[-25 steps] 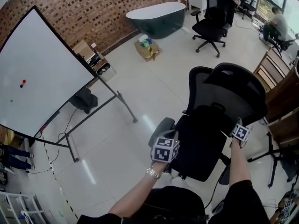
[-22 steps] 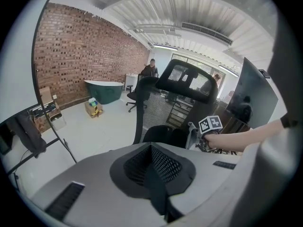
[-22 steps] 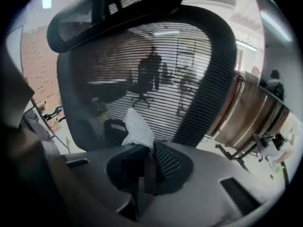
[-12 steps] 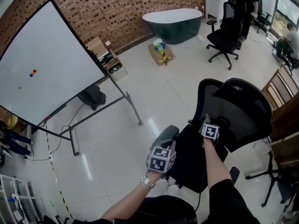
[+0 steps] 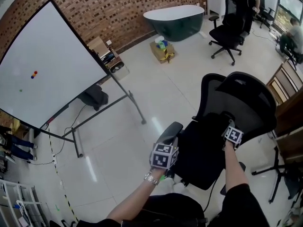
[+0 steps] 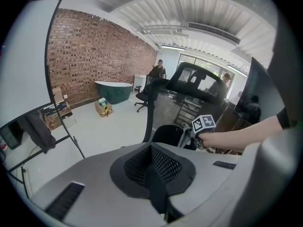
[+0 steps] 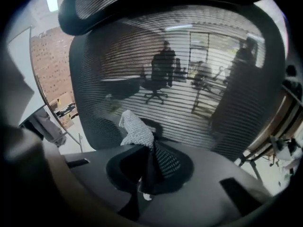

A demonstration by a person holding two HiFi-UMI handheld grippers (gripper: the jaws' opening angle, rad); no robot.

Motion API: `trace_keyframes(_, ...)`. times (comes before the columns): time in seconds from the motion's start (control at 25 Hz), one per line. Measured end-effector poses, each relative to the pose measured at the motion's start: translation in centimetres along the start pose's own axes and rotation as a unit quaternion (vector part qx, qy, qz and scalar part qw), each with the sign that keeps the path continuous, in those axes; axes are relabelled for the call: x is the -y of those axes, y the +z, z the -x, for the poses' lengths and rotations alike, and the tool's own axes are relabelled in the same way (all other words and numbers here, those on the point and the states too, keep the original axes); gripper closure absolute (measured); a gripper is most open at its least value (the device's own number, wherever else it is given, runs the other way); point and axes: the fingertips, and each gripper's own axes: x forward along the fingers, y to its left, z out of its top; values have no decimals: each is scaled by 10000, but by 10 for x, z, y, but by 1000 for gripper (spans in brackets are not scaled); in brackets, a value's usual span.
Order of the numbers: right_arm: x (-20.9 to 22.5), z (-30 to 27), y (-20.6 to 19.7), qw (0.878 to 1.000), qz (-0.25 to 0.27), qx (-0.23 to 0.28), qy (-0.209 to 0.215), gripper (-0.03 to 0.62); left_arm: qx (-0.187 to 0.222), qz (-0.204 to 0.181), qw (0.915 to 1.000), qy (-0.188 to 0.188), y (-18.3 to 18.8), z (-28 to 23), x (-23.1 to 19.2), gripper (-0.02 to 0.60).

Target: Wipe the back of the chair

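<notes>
The black office chair's mesh back (image 5: 246,103) stands at the right in the head view. My right gripper (image 5: 229,129) is at the lower middle of that back, on the seat side. In the right gripper view its jaws (image 7: 147,162) are shut on a speckled grey-white cloth (image 7: 136,129), which pokes up against the mesh (image 7: 189,79). My left gripper (image 5: 165,148) hovers by the chair's left armrest (image 5: 169,132). Its jaws (image 6: 154,171) are shut with nothing between them, and they point past the chair back (image 6: 163,108) toward the right gripper (image 6: 203,123).
A big whiteboard on a stand (image 5: 42,65) fills the left, with a black bag (image 5: 93,97) at its foot. Beyond are a dark bathtub (image 5: 173,18), a cardboard box (image 5: 162,50) and another office chair (image 5: 227,32) with people nearby. Wooden shelving (image 5: 286,89) is close on the right.
My right gripper with the cloth went left across the lower chair back, then came back to the right. The left gripper stayed by the armrest.
</notes>
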Motion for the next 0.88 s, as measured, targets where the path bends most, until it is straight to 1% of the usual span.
trace_keyframes(0.04,27,10,-3,9998,-12,30,-196,576,15,-37,10000,-79,3,-3,6,580)
trace_keyframes(0.12,88,39,-8,9966,-37,77,-814,577,51,-126,9995,-285,9,-9,22,580)
trace_keyframes(0.16,113,53,-13,9946,-133,42,-1030,577,70,-171,9990,-402,12,-12,33,580)
trace_keyframes(0.24,151,83,-33,9902,-472,-173,-1302,577,102,-268,9975,-644,16,-18,55,580)
trace_keyframes(0.28,164,99,-42,9872,-651,-300,-1425,577,114,-322,9965,-761,17,-21,67,580)
trace_keyframes(0.32,169,112,-47,9855,-808,-351,-1451,577,121,-377,9954,-870,19,-24,78,580)
trace_keyframes(0.36,166,122,-44,9871,-915,-226,-1297,577,122,-433,9943,-967,20,-26,89,580)
trace_keyframes(0.4,157,128,-34,9901,-956,35,-1030,577,128,-488,9931,-1056,21,-28,100,580)
trace_keyframes(0.44,148,134,-24,9918,-941,271,-819,577,145,-544,9919,-1139,24,-29,111,580)
trace_keyframes(0.48,140,141,-16,9927,-891,413,-703,577,168,-610,9907,-1207,27,-31,121,580)
trace_keyframes(0.56,116,160,-3,9944,-764,537,-487,577,224,-750,9885,-1290,33,-34,139,578)
trace_keyframes(0.68,63,197,6,9951,-662,730,-7,577,292,-868,9866,-1347,40,-37,161,580)
trace_keyframes(0.8,11,239,7,9929,-568,953,434,577,359,-887,9841,-1496,44,-39,187,580)
trace_keyframes(0.88,-21,255,-1,9923,-443,910,712,577,399,-866,9826,-1591,45,-35,199,580)
